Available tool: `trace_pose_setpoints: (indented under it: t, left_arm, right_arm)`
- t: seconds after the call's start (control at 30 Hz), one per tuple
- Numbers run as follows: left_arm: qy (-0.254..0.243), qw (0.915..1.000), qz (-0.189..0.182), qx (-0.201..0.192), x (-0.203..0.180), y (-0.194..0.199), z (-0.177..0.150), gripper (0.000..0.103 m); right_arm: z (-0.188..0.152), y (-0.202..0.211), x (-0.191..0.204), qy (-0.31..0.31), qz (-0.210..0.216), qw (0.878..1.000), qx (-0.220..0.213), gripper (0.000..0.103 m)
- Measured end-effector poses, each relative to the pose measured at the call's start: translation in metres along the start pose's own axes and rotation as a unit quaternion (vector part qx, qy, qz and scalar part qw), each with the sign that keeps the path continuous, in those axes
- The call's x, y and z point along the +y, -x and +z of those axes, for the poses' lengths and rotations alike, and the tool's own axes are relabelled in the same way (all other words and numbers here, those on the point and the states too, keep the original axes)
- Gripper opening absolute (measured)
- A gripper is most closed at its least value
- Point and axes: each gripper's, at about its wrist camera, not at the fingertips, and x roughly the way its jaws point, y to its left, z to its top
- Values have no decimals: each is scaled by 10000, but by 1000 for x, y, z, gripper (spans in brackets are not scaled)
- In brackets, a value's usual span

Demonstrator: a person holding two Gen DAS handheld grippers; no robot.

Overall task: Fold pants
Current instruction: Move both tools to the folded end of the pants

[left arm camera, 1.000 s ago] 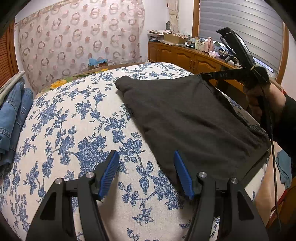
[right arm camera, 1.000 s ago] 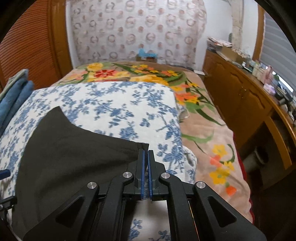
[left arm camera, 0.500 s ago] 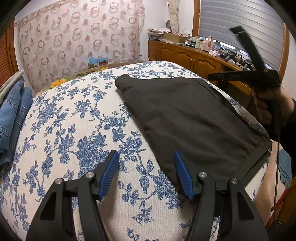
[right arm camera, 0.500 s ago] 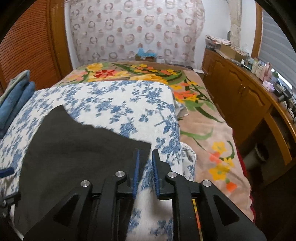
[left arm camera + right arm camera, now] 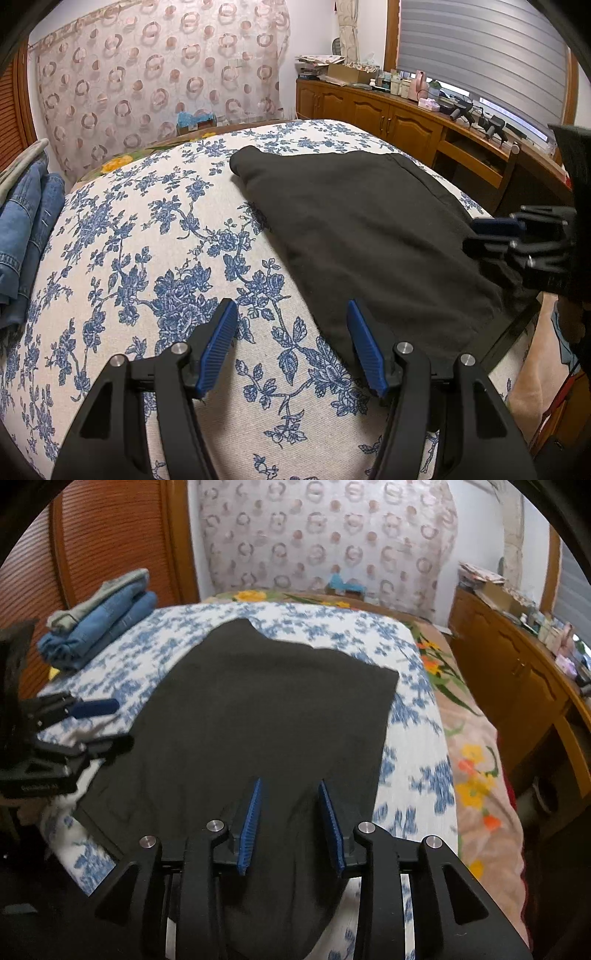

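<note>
I saw the pants [image 5: 266,716] lying flat on the quilt [image 5: 147,236], their long axis running from 6 toward 11 o'clock in the right wrist view. My left gripper [image 5: 288,343] and right gripper [image 5: 290,823] were both spread, holding nothing.
</note>
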Motion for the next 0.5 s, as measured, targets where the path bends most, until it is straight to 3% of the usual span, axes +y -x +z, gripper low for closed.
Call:
trace_pose_setpoints:
  t: [0.17, 0.5]
  left_arm:
    - [-20, 10000, -14, -42, 0, 2, -1, 61]
    - [-107, 9993, -347, -118, -9, 42, -21, 61]
  right_arm:
    - [-11, -3, 2, -112, -110, 9998, 113, 33]
    - [-35, 36, 8, -287, -110, 9995, -62, 33]
